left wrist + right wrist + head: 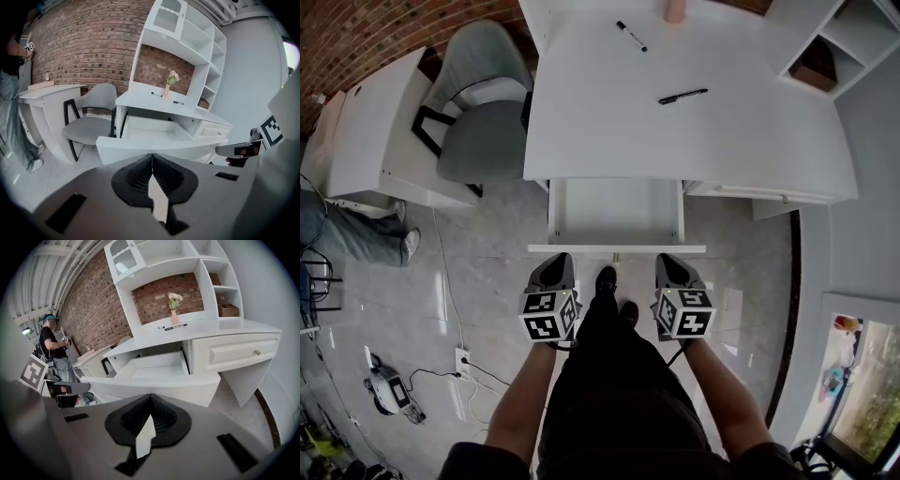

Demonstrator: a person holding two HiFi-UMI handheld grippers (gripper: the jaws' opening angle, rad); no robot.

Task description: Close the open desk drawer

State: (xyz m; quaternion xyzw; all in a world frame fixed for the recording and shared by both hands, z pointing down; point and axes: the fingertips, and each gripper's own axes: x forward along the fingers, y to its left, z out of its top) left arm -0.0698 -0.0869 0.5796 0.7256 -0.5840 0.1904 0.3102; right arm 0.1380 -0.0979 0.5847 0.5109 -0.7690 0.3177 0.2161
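The white desk [675,141] has its middle drawer [616,248] pulled out towards me, empty inside. The drawer front [159,149] fills the left gripper view just ahead, and the same front [154,385] lies just ahead in the right gripper view. My left gripper [553,272] is shut, its tips close to the front panel's left part. My right gripper [671,271] is shut as well, near the panel's right part. Neither holds anything. Whether the tips touch the panel I cannot tell.
Two black pens [682,96] and a pink vase [675,11] are on the desktop. A grey chair [483,112] stands left of the desk beside a white side table [375,141]. A closed side drawer [234,352] is on the right. A person [51,350] stands far left.
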